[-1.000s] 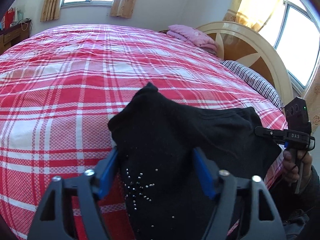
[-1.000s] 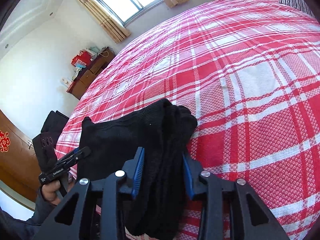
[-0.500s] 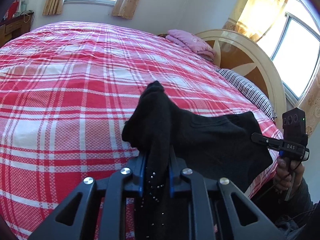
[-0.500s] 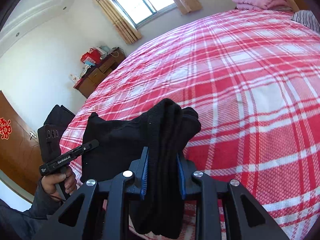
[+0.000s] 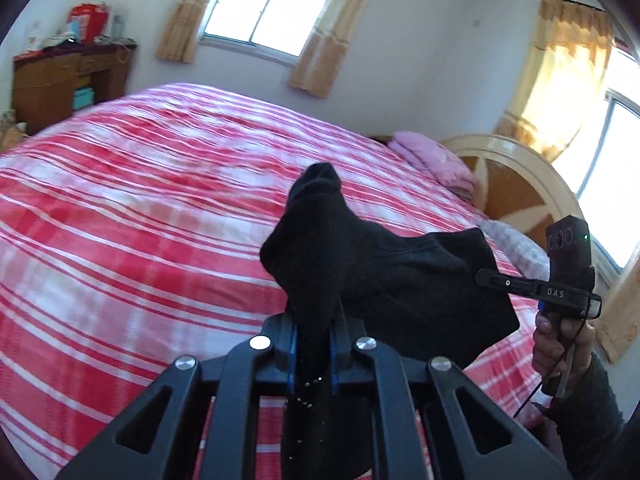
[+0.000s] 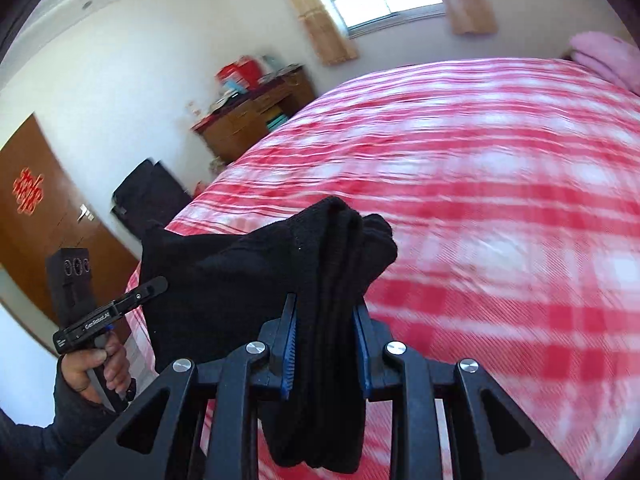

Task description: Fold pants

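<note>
Now a big bed with a red and white checked cover fills most of both views. It reaches far back to a wall with a window. A wooden dresser stands at the far left. A pink folded blanket lies far to the right, near the round headboard.

The black pants hang in the air over the near edge of the bed. They stretch like a dark sheet between the two tools. Whether any part touches the cover I cannot tell.

The left gripper has just been closing, and its blue pads pinch a bunched end of the pants tight. The right gripper is clamped on a thick roll of the same cloth, which droops down below it. A person's hand holds the left tool's handle in the right view.

I think this is the lifting step, with both ends caught and raised.

Next, the pants probably need to go out over the bed and be laid flat. Both grips should stay firm and move together, so the cloth does not slip or twist.
</note>
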